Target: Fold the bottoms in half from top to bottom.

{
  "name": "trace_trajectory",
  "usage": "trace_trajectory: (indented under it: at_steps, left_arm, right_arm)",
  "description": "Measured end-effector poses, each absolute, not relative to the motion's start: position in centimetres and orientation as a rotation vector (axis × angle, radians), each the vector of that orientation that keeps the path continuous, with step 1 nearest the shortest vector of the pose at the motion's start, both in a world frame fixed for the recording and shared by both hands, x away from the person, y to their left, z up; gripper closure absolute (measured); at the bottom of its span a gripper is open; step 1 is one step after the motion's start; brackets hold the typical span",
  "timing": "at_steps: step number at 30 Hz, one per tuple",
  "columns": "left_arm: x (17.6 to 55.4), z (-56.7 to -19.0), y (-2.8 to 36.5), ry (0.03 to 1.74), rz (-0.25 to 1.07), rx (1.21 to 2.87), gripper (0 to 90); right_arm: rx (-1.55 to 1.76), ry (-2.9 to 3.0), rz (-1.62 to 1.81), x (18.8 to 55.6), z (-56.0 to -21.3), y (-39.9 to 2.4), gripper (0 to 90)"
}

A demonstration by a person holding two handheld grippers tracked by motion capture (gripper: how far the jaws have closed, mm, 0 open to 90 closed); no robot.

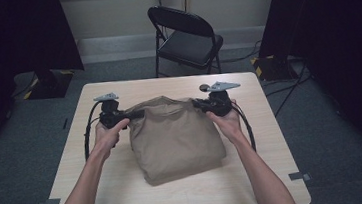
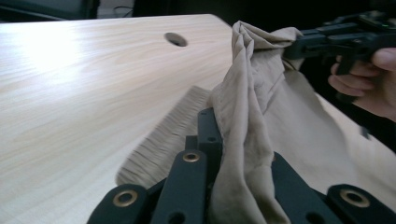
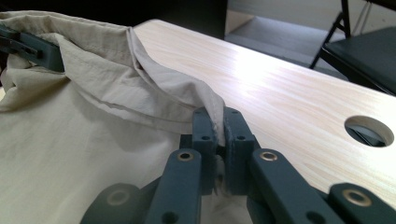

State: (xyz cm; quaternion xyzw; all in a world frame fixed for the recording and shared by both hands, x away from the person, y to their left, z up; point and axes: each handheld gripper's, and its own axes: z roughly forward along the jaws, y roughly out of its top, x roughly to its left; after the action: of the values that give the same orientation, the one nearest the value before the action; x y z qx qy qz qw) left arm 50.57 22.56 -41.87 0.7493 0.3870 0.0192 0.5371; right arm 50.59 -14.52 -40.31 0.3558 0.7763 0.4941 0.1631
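A tan cloth (image 1: 175, 137) lies bunched on the light wooden table (image 1: 127, 192), its far edge lifted and stretched between both grippers. My left gripper (image 1: 137, 114) is shut on the cloth's far left corner; in the left gripper view the fabric (image 2: 243, 140) runs up between the jaws. My right gripper (image 1: 197, 104) is shut on the far right corner; in the right gripper view the pinched hem (image 3: 205, 100) sits at the tips of my right gripper (image 3: 216, 122). The other gripper (image 2: 327, 39) holds the opposite end in the left gripper view. A hand (image 1: 104, 137) grips each tool.
A black folding chair (image 1: 185, 36) stands beyond the table's far edge. A round cable hole (image 3: 369, 130) is cut in the tabletop near the right gripper. Dark curtains hang at both sides, and cables (image 1: 288, 89) lie on the grey floor to the right.
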Motion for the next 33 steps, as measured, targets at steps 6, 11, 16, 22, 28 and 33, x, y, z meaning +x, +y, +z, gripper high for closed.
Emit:
trace_trajectory:
  at_steps: [6,11,16,22,28,33]
  left_arm:
    - [51.8,-42.5,23.1,1.022,0.116,1.768,58.4]
    - [51.5,-41.8,24.0,1.031,0.141,1.720,46.5]
    - [50.5,-41.2,23.9,0.984,0.134,1.739,52.2]
    - [48.5,-41.8,23.2,0.908,0.075,1.806,65.7]
    - [46.5,-43.0,22.1,0.845,0.033,1.888,76.1]
    - [45.6,-44.6,20.6,0.829,0.001,1.999,76.2]
  right_arm:
    - [1.128,2.179,1.325,52.1,-41.9,-14.5,67.2]
    - [1.120,2.152,1.339,51.6,-41.5,-14.5,57.8]
    - [1.075,2.190,1.364,50.6,-41.0,-14.3,54.1]
    - [1.025,2.273,1.350,48.5,-42.0,-14.8,60.1]
    - [0.990,2.358,1.349,46.5,-43.6,-15.3,67.4]
    - [0.963,2.419,1.305,45.1,-45.1,-14.4,63.7]
